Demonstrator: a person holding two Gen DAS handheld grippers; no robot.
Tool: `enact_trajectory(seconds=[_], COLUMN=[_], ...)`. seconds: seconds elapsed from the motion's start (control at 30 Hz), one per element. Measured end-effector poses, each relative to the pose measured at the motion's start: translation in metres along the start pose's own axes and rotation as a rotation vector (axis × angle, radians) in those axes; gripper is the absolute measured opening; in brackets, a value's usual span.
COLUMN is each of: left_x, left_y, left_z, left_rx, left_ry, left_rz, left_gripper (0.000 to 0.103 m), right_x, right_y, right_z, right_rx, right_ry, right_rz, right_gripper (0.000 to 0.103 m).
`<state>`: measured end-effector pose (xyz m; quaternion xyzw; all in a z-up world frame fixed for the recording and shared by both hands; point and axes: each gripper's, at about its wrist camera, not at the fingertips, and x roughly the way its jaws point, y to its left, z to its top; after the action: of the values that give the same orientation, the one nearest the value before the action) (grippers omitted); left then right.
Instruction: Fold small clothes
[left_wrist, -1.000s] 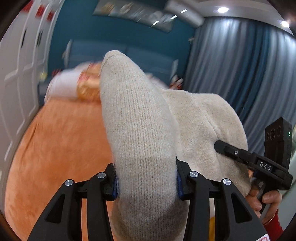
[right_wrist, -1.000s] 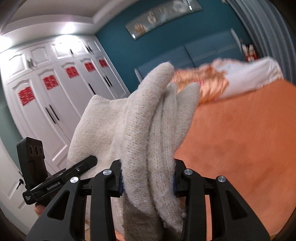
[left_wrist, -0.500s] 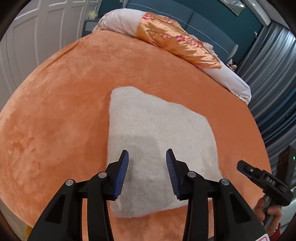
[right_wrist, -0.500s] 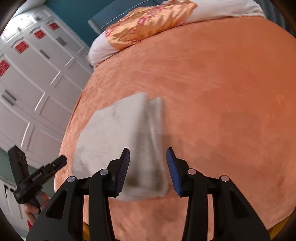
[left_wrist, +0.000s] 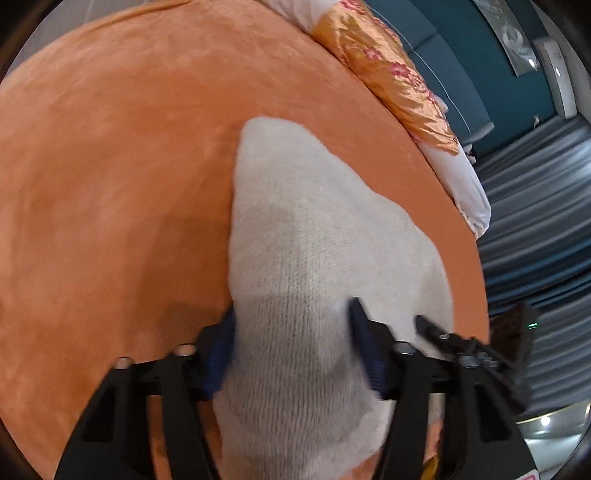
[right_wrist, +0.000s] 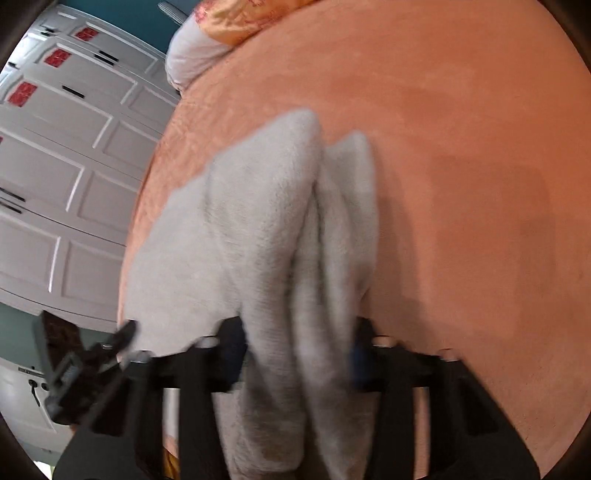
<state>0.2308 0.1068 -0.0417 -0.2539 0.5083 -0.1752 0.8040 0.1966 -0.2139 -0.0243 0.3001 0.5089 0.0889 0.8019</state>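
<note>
**Spotter:** Start on your left. Your left gripper (left_wrist: 291, 326) is pinching a bunched edge of the beige knit garment (left_wrist: 314, 221), with a blue pad pressed into each side of it. The rest of the knit trails forward and lies on the orange bed cover (left_wrist: 110, 166).

**Coach:** Now your right. Your right gripper (right_wrist: 297, 339) has just been closing, and 2 or 3 thick folds of the same knit stand between its jaws. The view is blurred, but the pads look pressed onto the folds.

**Spotter:** How will it handle?

**Coach:** I judge it soft, light and floppy. It will sag wherever you let go, and the fuzzy yarn should cling to the plush cover rather than slide. Hold it at the 2 near corners, right on the edge, so the layers stay stacked. A loose stitch could snag on a pad.

**Spotter:** Anything in your way?

**Coach:** White wardrobe doors (right_wrist: 55, 166) stand off the left side, well apart. An orange satin pillow (left_wrist: 388, 70) and white bedding (left_wrist: 461, 173) lie at the far end, clear of the knit. Grey curtains (left_wrist: 535, 221) hang on the right. Nothing lies on the cover near the garment.
</note>
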Motion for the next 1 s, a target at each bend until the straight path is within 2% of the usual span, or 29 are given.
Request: enact_trajectory(seconds=[0.03, 0.13, 0.2, 0.27, 0.3, 0.37, 0.4, 0.43, 0.47, 0.5, 0.53, 0.6, 0.67, 0.7, 0.77, 0.83, 0.9, 1.0], left_x=[-0.004, -0.020, -0.026, -0.019, -0.007, 0.025, 0.046, 0.051, 0.043, 0.036, 0.028, 0.004, -0.005, -0.006, 0.003, 0.023, 0.029, 0.021], left_y=[-0.007, -0.039, -0.060, -0.073, -0.078, -0.076, -0.072, -0.070, -0.073, -0.075, -0.077, -0.087, -0.098, -0.102, -0.103, -0.101, -0.098, -0.098], left_z=[0.002, 0.009, 0.013, 0.016, 0.016, 0.012, 0.006, 0.001, -0.002, -0.002, -0.002, -0.008, -0.016, -0.019, -0.029, -0.037, -0.043, -0.043], left_rx=[0.018, 0.095, 0.149, 0.193, 0.223, 0.247, 0.245, 0.251, 0.252, 0.244, 0.236, 0.264, 0.306, 0.312, 0.321, 0.344, 0.379, 0.372], left_ry=[-0.015, -0.082, -0.116, -0.126, -0.113, -0.046, 0.011, 0.007, -0.028, -0.035, -0.048, -0.105, -0.132, -0.130, -0.090, -0.043, -0.038, -0.033], left_rz=[-0.008, -0.057, -0.082, -0.077, -0.040, 0.039, 0.106, 0.131, 0.135, 0.137, 0.142, 0.185, 0.247, 0.254, 0.265, 0.327, 0.385, 0.384], left_gripper=[0.040, 0.038, 0.038, 0.038, 0.038, 0.038, 0.036, 0.037, 0.037, 0.036, 0.034, 0.031, 0.031, 0.031, 0.031, 0.034, 0.035, 0.035], right_x=[-0.010, -0.061, -0.080, -0.087, -0.082, -0.053, -0.037, -0.034, -0.047, -0.060, -0.074, -0.098, -0.104, -0.098, -0.080, -0.059, -0.072, -0.106], right_y=[0.005, 0.024, 0.023, 0.007, -0.006, -0.044, -0.060, -0.066, -0.065, -0.059, -0.050, -0.033, -0.022, -0.017, -0.027, -0.038, -0.040, -0.015], right_z=[0.003, 0.014, 0.019, 0.021, 0.021, 0.019, 0.017, 0.013, 0.009, 0.007, 0.004, -0.006, -0.016, -0.020, -0.029, -0.033, -0.028, -0.031], right_rx=[-0.026, -0.079, -0.091, -0.077, -0.061, -0.004, 0.025, 0.034, 0.038, 0.030, 0.004, -0.058, -0.104, -0.128, -0.169, -0.180, -0.141, -0.204], right_ry=[-0.027, -0.148, -0.206, -0.239, -0.231, -0.130, -0.061, -0.051, -0.099, -0.134, -0.171, -0.240, -0.241, -0.223, -0.140, -0.091, -0.112, -0.172], right_rz=[0.012, 0.085, 0.087, 0.059, 0.027, -0.061, -0.142, -0.169, -0.116, -0.103, -0.112, -0.127, -0.138, -0.151, -0.228, -0.289, -0.262, -0.245], right_gripper=[0.029, 0.027, 0.027, 0.029, 0.030, 0.032, 0.032, 0.032, 0.031, 0.030, 0.030, 0.021, 0.012, 0.010, 0.006, 0.003, 0.002, 0.003])
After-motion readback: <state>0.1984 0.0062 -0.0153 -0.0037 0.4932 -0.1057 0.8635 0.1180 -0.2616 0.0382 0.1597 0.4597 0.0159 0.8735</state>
